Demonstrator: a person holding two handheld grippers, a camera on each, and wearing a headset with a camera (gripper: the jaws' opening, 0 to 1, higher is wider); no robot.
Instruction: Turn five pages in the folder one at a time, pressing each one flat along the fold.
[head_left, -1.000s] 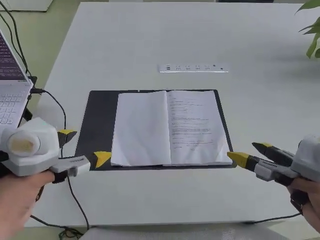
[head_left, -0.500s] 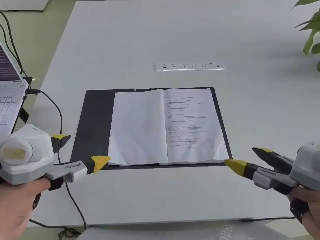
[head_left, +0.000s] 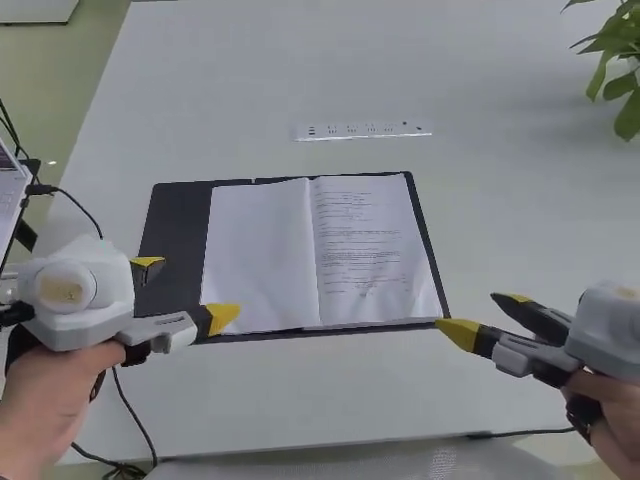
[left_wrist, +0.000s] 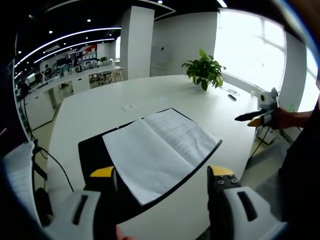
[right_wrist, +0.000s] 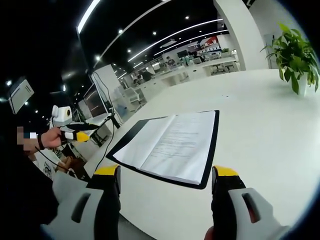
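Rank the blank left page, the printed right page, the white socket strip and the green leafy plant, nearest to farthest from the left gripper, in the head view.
1. Blank left page, just ahead of the left gripper.
2. Printed right page, across the fold.
3. White socket strip, past the pages' far edge.
4. Green leafy plant, far right corner.
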